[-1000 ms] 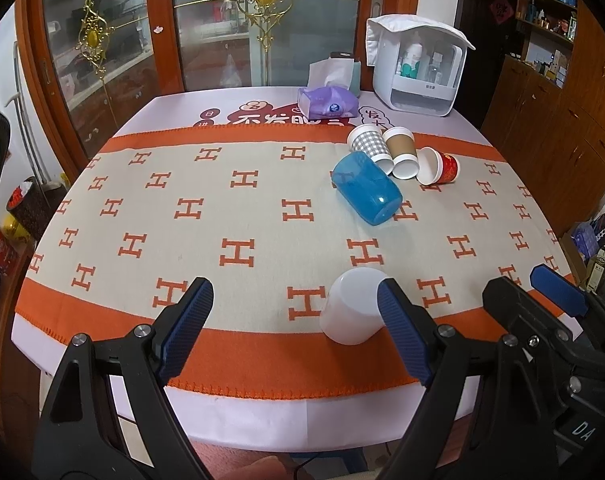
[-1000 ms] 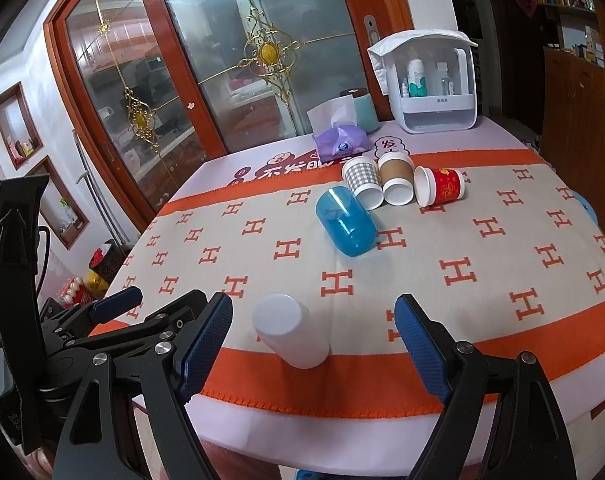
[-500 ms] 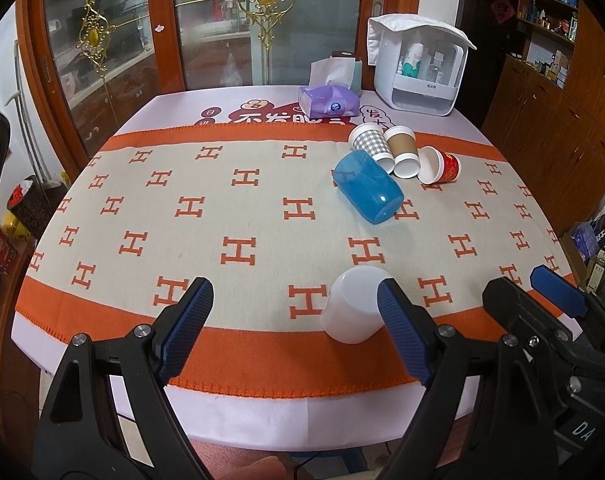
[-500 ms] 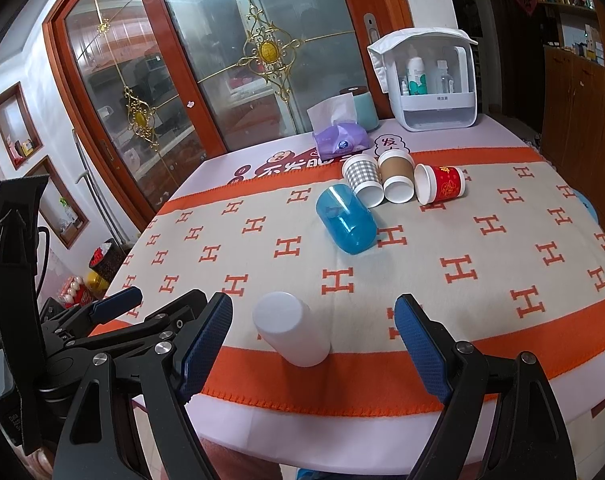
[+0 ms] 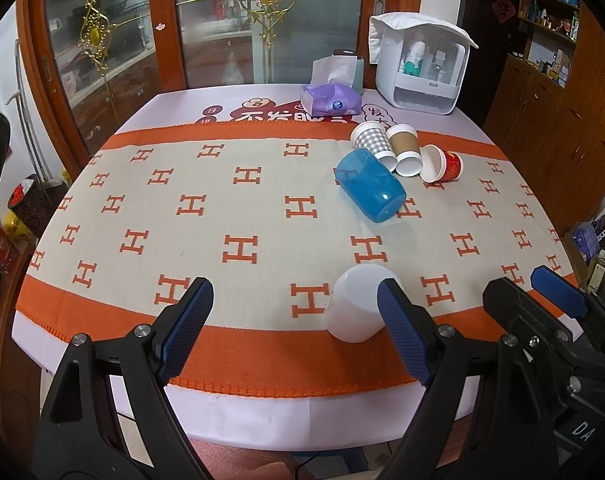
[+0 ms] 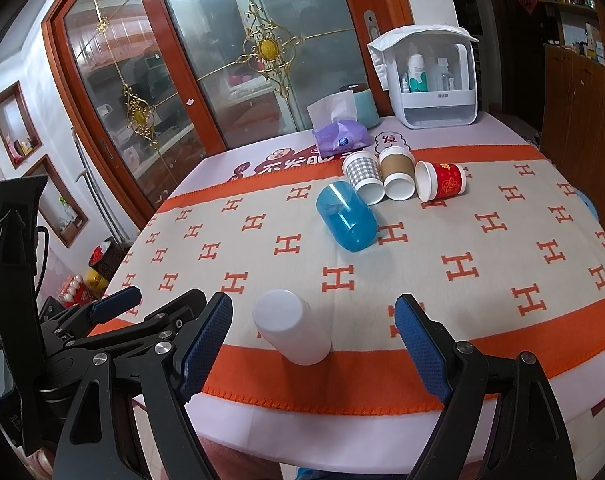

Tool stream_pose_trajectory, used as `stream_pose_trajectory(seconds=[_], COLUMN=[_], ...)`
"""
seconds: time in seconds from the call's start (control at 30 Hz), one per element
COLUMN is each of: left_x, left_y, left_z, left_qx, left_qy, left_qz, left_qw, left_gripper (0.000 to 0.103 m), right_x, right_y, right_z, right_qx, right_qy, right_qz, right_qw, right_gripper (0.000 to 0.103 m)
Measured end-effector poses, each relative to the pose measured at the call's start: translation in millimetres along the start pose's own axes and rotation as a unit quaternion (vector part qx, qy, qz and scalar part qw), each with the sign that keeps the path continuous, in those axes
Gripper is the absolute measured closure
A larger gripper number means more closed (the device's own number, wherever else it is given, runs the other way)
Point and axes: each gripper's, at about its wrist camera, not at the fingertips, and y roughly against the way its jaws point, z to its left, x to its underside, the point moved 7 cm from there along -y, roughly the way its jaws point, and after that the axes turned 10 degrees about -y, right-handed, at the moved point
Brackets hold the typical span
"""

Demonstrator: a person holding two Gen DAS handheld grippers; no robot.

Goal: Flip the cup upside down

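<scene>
The white cup stands mouth-down near the table's front edge, with bare blanket on all sides of it. Farther back a blue cup lies on its side, touching three tipped paper cups (packed side by side). Behind them a tissue pack and white organizer crowd the far edge.

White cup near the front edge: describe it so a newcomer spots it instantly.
On the table, find the orange band of the H-patterned cloth nearest the grippers. The white cup stands there alone, upside down; plain white, while the other cups lie sideways in a far cluster.
</scene>
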Motion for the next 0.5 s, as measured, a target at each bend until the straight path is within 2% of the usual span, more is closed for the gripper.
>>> stream_pose_trajectory(seconds=[0.5], left_x=[0.9], left_y=[-0.2], left_z=[1.5], left_qx=[0.0], left_qy=[0.0], left_qz=[0.0], left_qw=[1.0], left_gripper=[0.021], right_x=[0.5], right_y=[0.1], right_z=[0.3], right_qx=[0.0], right_qy=[-0.001], right_qz=[0.001], right_qw=[1.0], right_gripper=[0.018])
